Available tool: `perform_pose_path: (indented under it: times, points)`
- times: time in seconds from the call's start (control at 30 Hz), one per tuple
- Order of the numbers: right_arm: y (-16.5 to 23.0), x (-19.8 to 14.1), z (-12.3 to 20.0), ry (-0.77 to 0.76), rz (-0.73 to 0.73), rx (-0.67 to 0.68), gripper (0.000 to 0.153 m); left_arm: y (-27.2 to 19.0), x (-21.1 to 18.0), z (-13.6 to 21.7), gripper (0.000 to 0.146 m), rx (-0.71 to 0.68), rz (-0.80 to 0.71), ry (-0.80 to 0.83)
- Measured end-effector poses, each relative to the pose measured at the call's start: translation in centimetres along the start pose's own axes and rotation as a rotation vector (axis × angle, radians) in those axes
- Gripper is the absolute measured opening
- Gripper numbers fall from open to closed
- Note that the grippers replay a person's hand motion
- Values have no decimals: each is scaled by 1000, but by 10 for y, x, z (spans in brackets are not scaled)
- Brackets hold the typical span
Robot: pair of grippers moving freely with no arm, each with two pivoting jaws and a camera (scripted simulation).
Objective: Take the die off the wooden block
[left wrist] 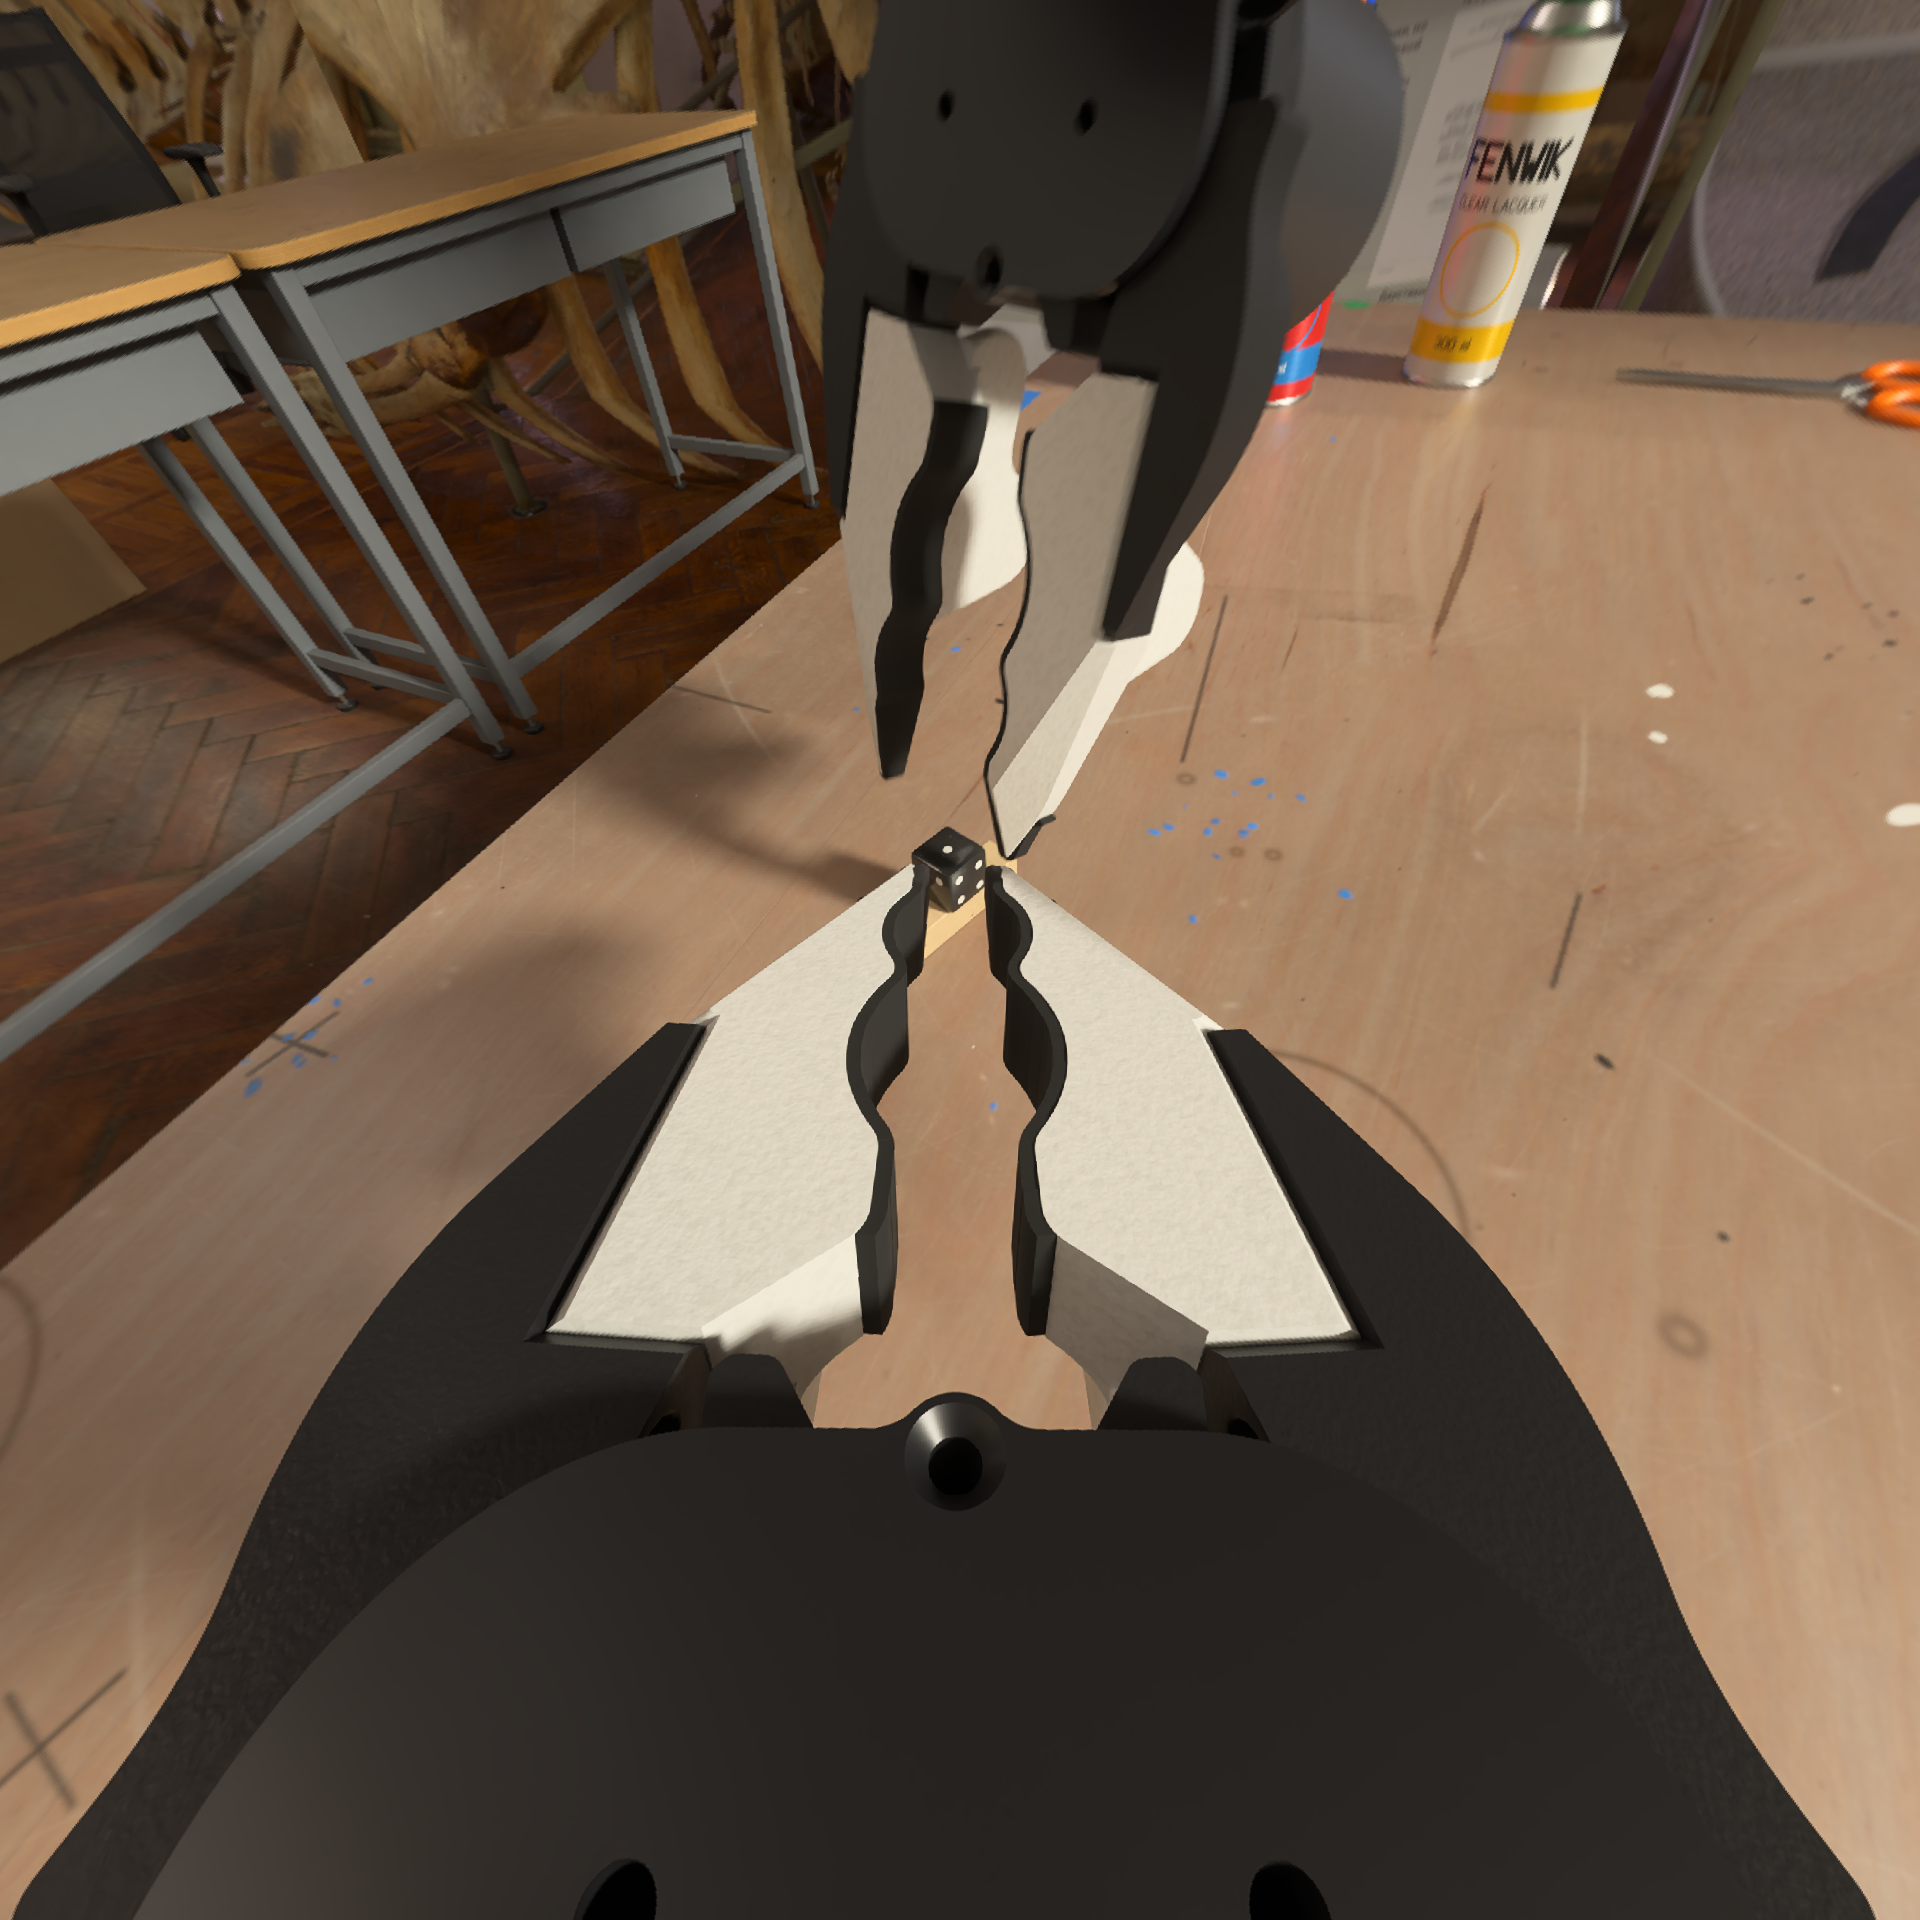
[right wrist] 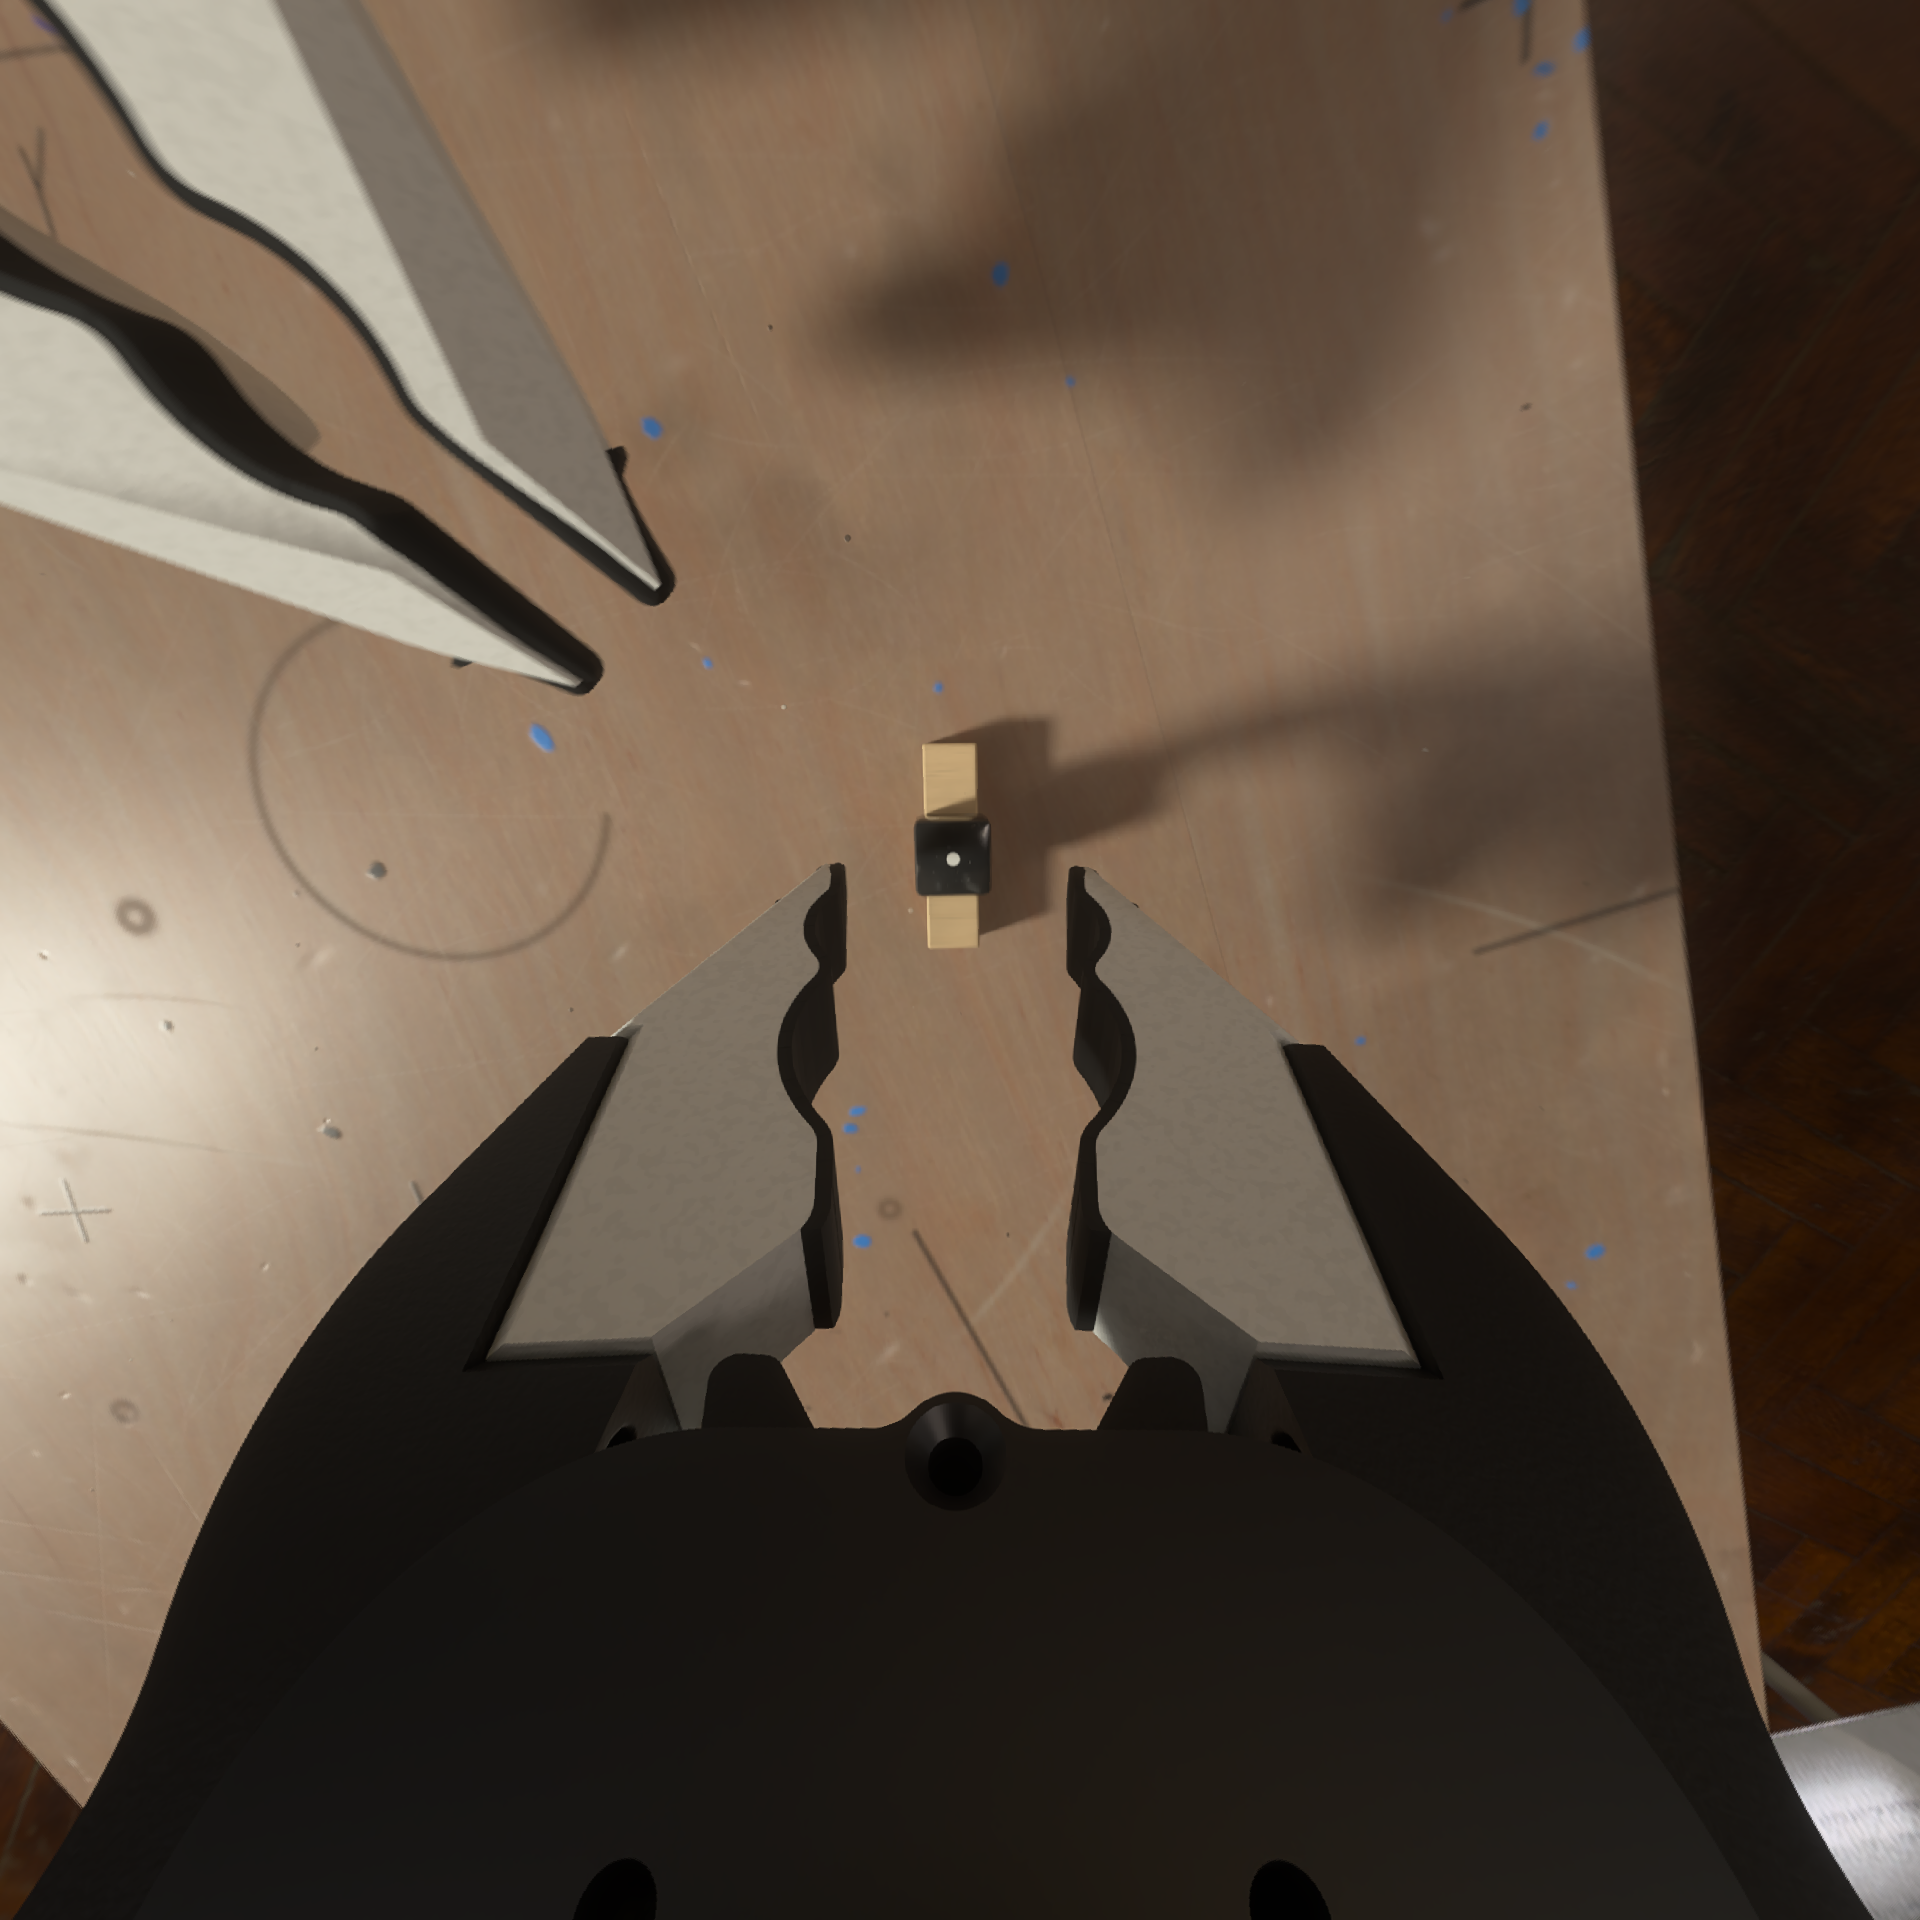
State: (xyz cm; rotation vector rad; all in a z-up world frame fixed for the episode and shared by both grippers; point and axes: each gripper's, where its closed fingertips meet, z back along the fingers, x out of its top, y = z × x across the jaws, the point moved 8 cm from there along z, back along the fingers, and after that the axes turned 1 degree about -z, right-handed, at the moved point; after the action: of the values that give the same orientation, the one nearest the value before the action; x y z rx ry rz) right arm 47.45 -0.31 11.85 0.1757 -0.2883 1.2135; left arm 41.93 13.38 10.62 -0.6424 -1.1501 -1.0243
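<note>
The die (right wrist: 952, 858) is seated on the middle of the wooden block (right wrist: 951, 778), whose long axis is aligned with the right gripper (right wrist: 956, 894). That gripper is held directly above, spread wide and empty. The left gripper (left wrist: 951, 883) is narrowed, empty, beside the block.

The right gripper (right wrist: 956, 883) looks straight down at the wooden table (right wrist: 1299, 1143), its two fingers spread apart. Just beyond their tips a black die (right wrist: 952, 857) sits on a pale wooden block (right wrist: 950, 779), one white pip facing up. The left gripper (right wrist: 623, 634) reaches in from the upper left, its fingertips near the block but apart from it.
</note>
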Motion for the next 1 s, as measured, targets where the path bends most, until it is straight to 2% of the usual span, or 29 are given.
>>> perform_pose_path:
  times: [0.1,0.23,0.33,0.43,0.57,0.67,0.77,0.87,1.0]
  points:
    - [-2,1,-12,38,4,14,37,0,-1,0,11,14,-21,22]
    - [-1,-1,-19,60,3,14,33,3,-1,2,11,2,31,11]
    - [0,-3,-19,71,40,18,16,3,-1,2,11,-18,57,-6]
    - [-3,-5,7,3,11,2,16,3,-1,3,11,-17,53,-1]
    - [-7,-21,71,-152,-108,-85,16,4,-3,2,11,-27,75,10]
    - [-10,-54,120,-224,-214,-239,16,4,-4,1,11,-35,80,12]
    - [-15,-104,158,-229,-357,-406,16,4,-5,0,11,-46,92,14]
    - [-17,-156,184,-160,-490,-560,16,4,-5,0,11,-55,91,15]
    - [-17,-207,201,-145,-624,-664,16,3,-5,0,11,-52,85,19]
